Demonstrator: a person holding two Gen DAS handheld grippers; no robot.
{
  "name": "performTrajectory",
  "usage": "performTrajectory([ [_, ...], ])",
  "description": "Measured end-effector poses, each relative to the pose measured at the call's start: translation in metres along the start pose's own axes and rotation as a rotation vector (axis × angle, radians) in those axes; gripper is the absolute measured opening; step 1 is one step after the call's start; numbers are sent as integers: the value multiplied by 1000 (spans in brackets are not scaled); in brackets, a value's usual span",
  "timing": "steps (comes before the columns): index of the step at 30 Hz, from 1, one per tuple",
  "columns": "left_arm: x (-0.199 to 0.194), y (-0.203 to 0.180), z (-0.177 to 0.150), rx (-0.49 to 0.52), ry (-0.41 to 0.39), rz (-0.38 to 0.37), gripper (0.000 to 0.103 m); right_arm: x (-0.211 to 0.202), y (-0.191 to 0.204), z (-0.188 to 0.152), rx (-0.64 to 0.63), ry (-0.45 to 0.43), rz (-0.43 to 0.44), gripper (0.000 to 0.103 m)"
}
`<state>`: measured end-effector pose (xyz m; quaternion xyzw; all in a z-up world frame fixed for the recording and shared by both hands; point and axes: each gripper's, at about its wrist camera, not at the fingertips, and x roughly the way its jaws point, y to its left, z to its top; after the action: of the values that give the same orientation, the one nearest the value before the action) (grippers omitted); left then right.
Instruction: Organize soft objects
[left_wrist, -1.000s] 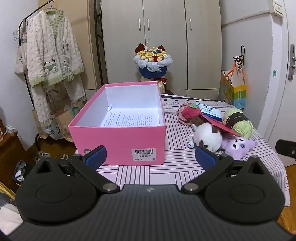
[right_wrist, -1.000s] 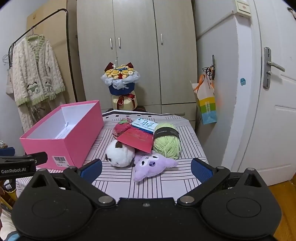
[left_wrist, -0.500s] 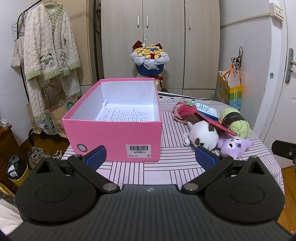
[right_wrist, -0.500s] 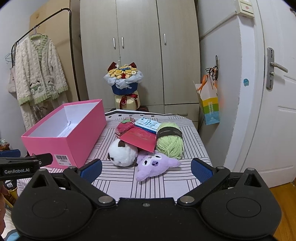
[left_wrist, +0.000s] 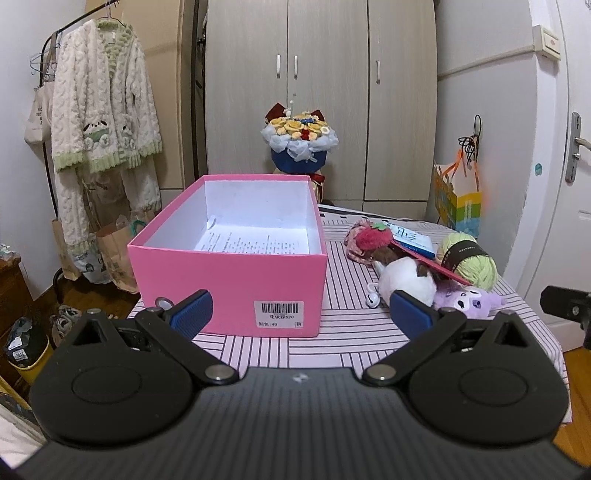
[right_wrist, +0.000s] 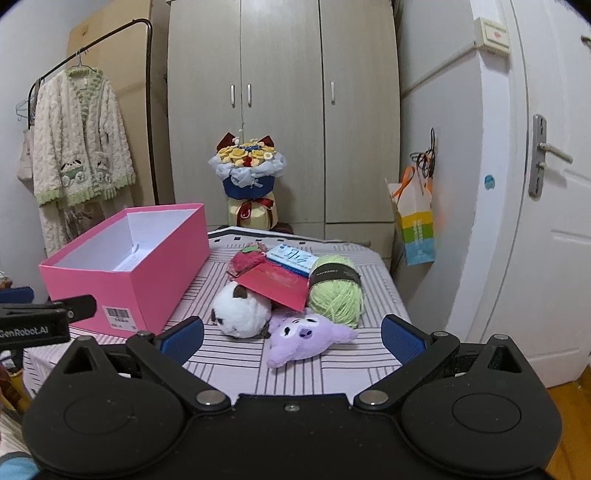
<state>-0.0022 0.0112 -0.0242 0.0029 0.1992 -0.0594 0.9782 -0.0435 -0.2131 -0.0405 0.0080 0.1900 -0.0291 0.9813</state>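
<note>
Currently both grippers hang in the air short of the near edge of the striped table (right_wrist: 229, 365), neither touching anything. Left gripper (left_wrist: 301, 308): blue-padded fingers spread wide apart, nothing between them, aimed at the near end wall of the pink box (left_wrist: 229, 284). Right gripper (right_wrist: 291, 334): fingers likewise wide apart and empty, aimed at the heap of soft objects. Box sits open-topped on the left half of the table, near end close to the near edge, barcode label on that end; a printed paper sheet (left_wrist: 255, 242) lies flat on its white floor. Soft objects are all outside the box, clustered on the right half of the table. Purple plush (right_wrist: 306, 339) lies nearest the near edge, touching the white plush with brown patches (right_wrist: 242, 312) on its left. Green yarn ball (right_wrist: 334, 295) with a dark band sits just behind the purple plush, toward the right edge. A red envelope (right_wrist: 279, 286) rests tilted across the white plush and leans against the yarn. Behind it, a red strawberry-like plush (right_wrist: 247, 260) and a blue-and-white packet (right_wrist: 291, 254), the packet partly under the envelope. Beyond the far edge: a flower bouquet (right_wrist: 247, 166) in front of a grey wardrobe (right_wrist: 280, 110).
</note>
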Motion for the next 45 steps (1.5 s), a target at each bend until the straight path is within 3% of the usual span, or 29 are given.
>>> performTrajectory([
  [36, -3, -8, -4, 56, 32, -16, 103, 0, -5, -8, -16, 12, -16, 103],
  [43, 2, -18, 12, 84, 33, -57, 103, 10, -10, 1, -23, 11, 36, 103],
  [45, 2, -19, 21, 76, 27, -107, 103, 15, -17, 5, 7, 4, 126, 103],
])
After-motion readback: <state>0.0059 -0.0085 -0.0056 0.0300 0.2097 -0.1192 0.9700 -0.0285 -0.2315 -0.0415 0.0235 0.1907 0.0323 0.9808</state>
